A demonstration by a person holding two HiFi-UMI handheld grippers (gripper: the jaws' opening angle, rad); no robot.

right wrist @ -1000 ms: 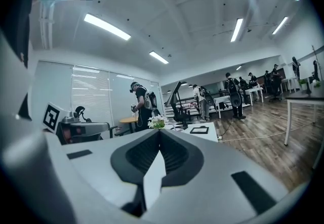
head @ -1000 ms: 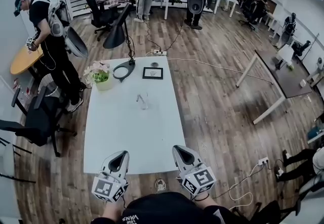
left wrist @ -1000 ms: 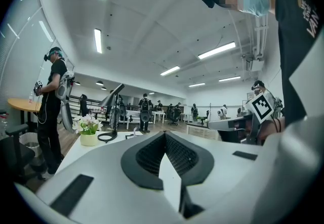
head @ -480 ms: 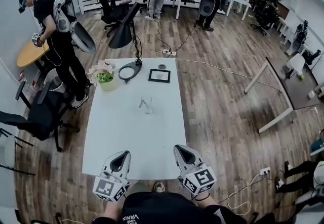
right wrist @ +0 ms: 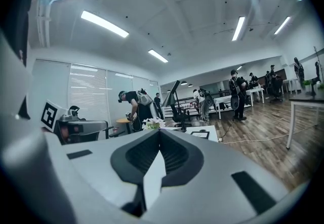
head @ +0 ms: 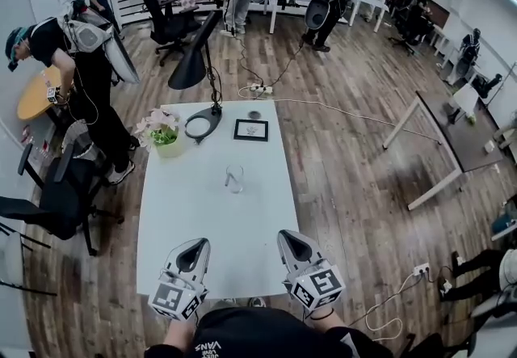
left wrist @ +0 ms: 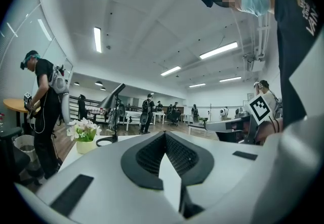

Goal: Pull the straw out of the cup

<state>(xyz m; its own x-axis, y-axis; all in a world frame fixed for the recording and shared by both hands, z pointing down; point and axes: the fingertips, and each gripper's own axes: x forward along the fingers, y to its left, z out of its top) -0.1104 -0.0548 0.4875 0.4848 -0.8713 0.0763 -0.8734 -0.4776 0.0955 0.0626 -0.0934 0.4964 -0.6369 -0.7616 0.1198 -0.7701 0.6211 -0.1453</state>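
Looking steeply down on a wood-plank office floor and a white table (head: 186,219) running lengthwise ahead. Finding a clear cup (head: 234,179) standing upright near the middle of that table, on its own, well apart from both grippers. Failing to make out the straw from the head view, too thin and small at this range.

Holding the left gripper (head: 195,246) low over the table's near edge, pointing level toward the far end, jaws pressed fully together with nothing between them. Holding the right gripper (head: 291,236) beside it over the same edge, pointing the same way, jaws likewise meeting along their length and gripping nothing.

Noting at the far end a flower pot (head: 166,138) with pale blooms near the left edge. Noting a black desk lamp (head: 192,64), its round base just right of the pot and its shade leaning out past the table end. Noting a dark picture frame (head: 251,129) lying flat to the right of that base.

Noting a black office chair (head: 56,187) left of the table and a person (head: 85,86) bending over a round wooden table (head: 32,98) beyond it. Seeing more people with backpacks standing among desks at the far side of the room.
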